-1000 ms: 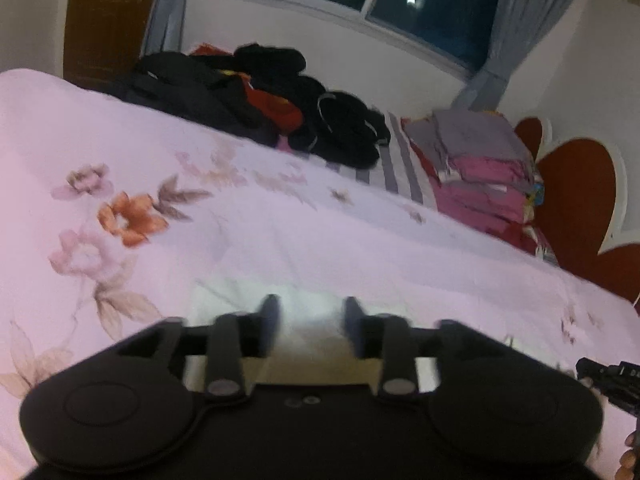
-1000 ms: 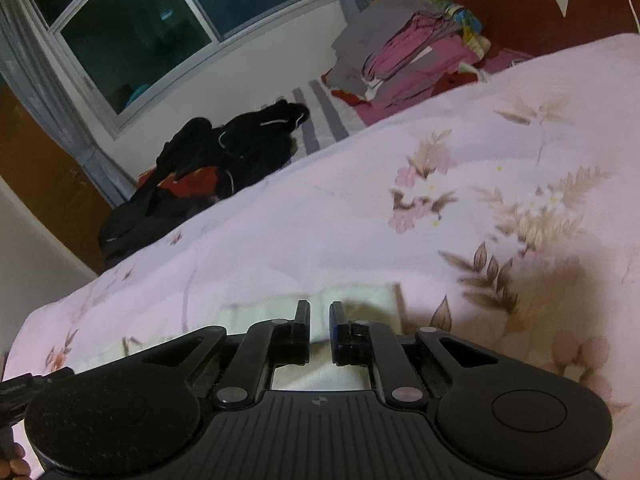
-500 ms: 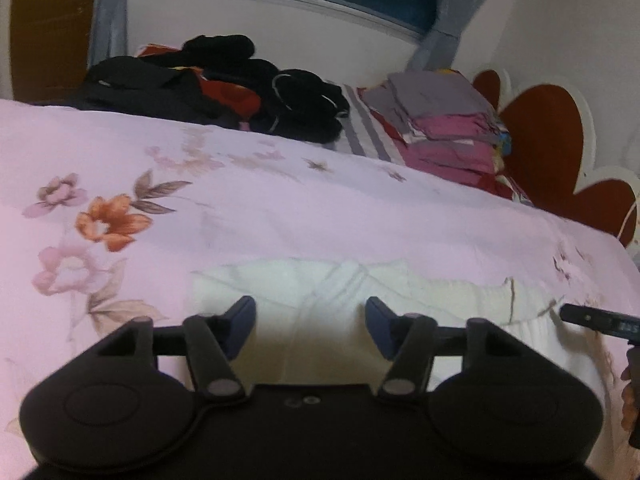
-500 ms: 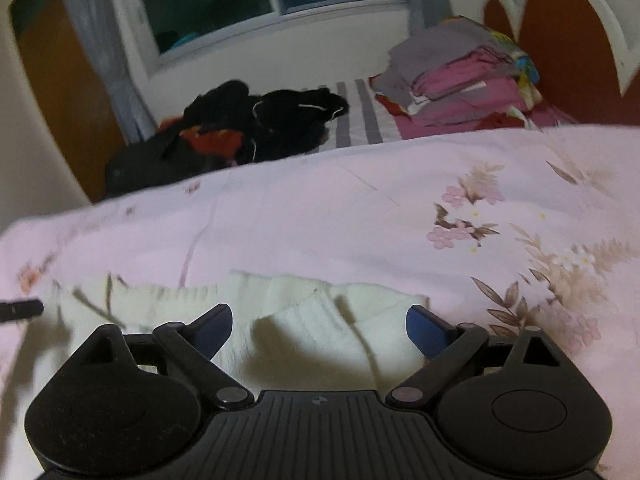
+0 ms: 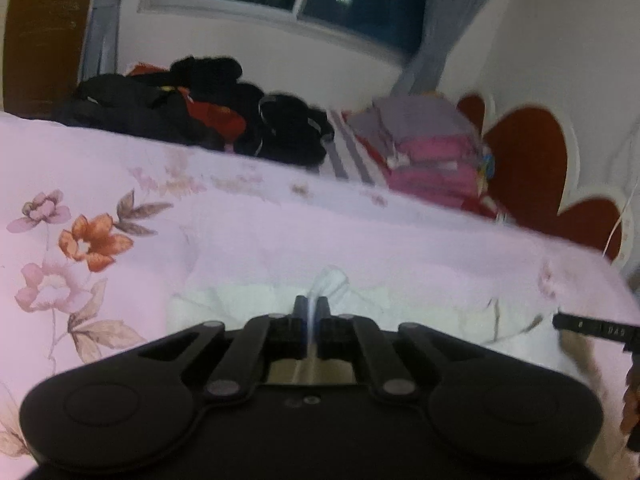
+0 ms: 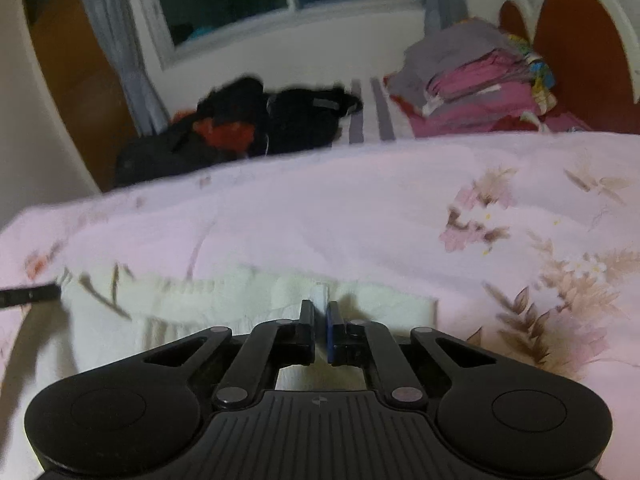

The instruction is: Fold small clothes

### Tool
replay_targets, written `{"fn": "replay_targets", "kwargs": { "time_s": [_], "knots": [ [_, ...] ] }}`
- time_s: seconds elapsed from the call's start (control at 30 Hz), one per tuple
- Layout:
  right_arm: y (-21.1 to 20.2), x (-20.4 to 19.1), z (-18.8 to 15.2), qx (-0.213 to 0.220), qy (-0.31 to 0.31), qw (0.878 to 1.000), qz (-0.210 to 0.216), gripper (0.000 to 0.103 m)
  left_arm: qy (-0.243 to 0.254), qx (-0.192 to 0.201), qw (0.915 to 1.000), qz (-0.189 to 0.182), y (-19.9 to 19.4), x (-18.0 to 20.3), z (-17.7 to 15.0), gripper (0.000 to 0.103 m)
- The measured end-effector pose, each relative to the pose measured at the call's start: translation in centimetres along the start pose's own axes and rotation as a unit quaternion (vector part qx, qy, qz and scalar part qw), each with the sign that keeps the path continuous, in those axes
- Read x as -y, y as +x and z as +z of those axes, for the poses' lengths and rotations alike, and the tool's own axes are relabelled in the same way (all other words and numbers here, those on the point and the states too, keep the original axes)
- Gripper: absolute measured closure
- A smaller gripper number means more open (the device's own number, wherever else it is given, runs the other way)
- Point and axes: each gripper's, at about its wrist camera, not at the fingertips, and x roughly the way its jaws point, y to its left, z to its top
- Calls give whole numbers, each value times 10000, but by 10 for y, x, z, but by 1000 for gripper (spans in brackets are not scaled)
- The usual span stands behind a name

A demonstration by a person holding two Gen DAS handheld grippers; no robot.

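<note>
A small cream-white garment (image 5: 240, 300) lies on the pink floral bedspread (image 5: 280, 236). My left gripper (image 5: 311, 305) is shut on a pinch of its cloth, which bunches up just past the fingertips. In the right wrist view the same garment (image 6: 192, 300) spreads to the left, and my right gripper (image 6: 320, 309) is shut on a fold of its far edge. The tip of the other gripper shows at the right edge of the left view (image 5: 592, 326) and at the left edge of the right view (image 6: 28, 295).
A heap of black and red clothes (image 5: 208, 112) lies at the far side of the bed. A stack of folded pink and grey clothes (image 5: 432, 152) stands by the red heart-shaped headboard (image 5: 532, 168). A window and curtains are behind.
Both grippers were open over the garment half a second ago. Both have now closed on its cloth, and the cloth bunches between the fingers.
</note>
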Motion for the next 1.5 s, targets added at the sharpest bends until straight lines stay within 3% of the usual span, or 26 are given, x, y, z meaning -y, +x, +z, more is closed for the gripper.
{"fn": "replay_targets", "kwargs": {
  "time_s": [0.13,0.33,0.43,0.53,0.6,0.67,0.77,0.83,0.87,0.9,1.1,1.33,1.5],
  "knots": [
    [-8,6,9,383,186,9989,-190,99,-250,385,9988,149,-8,-2,6,100],
    [25,9,-1,-199,133,9987,-452,99,-77,-136,9985,528,21,-4,-10,100],
    [22,9,-1,-144,88,9984,-537,99,56,-238,9977,632,23,-3,-12,95],
    [11,11,2,-16,231,9984,-509,98,52,-191,9973,707,15,-2,-7,72],
    [3,10,2,41,286,9984,-480,98,41,-95,9971,755,6,0,-7,49],
    [-7,6,1,52,297,9989,-367,98,43,37,9967,807,-7,2,-7,44],
    [-16,-6,-1,39,225,9995,-210,94,166,80,9968,780,-21,10,-8,44],
    [-19,-13,-3,46,294,9995,-115,66,253,136,9973,673,-33,20,-10,44],
    [-22,-17,-4,97,303,9995,-76,39,293,154,9976,601,-38,25,-12,44],
    [-25,-22,-6,161,261,9995,-42,34,346,150,9979,529,-43,31,-14,44],
    [-31,-63,-15,75,-103,9997,218,34,408,-170,9988,215,-41,63,-29,44],
    [-17,-98,-40,-262,-558,9979,177,34,559,-547,9960,425,-19,71,-50,45],
    [-12,-88,-56,-417,-759,9961,-180,34,593,-630,9944,611,-15,57,-61,47]
  ]
}}
